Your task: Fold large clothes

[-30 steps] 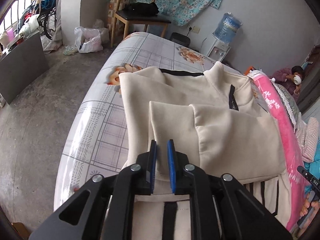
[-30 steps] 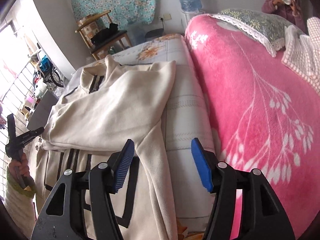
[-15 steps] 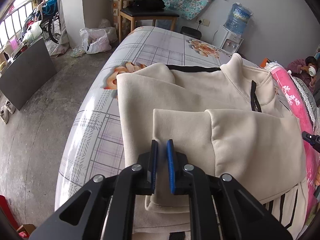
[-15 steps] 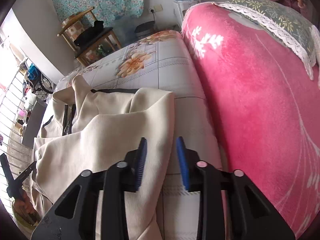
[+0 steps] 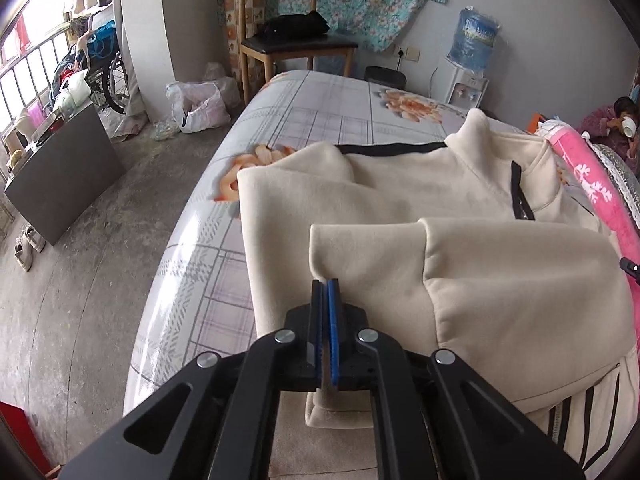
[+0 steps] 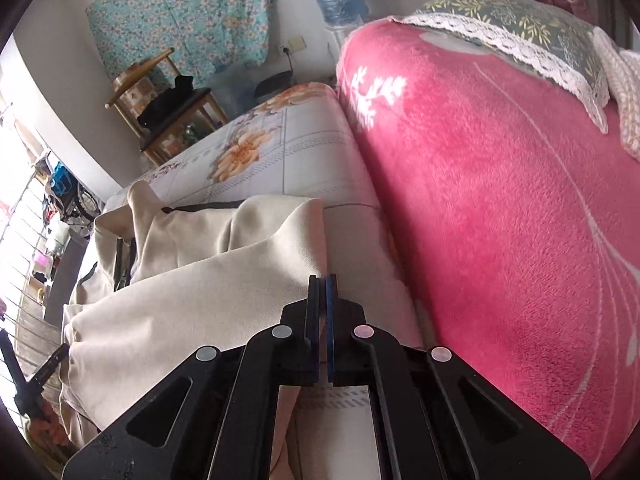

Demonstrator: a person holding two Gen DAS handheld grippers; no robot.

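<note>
A cream sweatshirt [image 5: 400, 200] with black trim lies on the bed, one sleeve [image 5: 372, 264] folded across its body. In the left wrist view my left gripper [image 5: 325, 285] is shut on that sleeve just below its cuff end, and the cloth puckers at the pads. In the right wrist view the sweatshirt [image 6: 208, 288] fills the left half, and my right gripper [image 6: 322, 279] is shut on its right side edge, beside the pink blanket. The left gripper [image 6: 24, 376], in a hand, shows at that view's left rim.
The bed sheet [image 5: 304, 120] has grey checks and orange flowers. A thick pink blanket [image 6: 500, 208] and a pillow [image 6: 512, 28] lie along the garment's right side. A wooden chair [image 5: 296, 40], a water dispenser [image 5: 472, 48] and a seated person [image 5: 616, 120] are beyond the bed.
The right gripper slid forward along the garment's right edge and went from wide open to shut on it. The left gripper closed fully on the sleeve and dipped a little.
</note>
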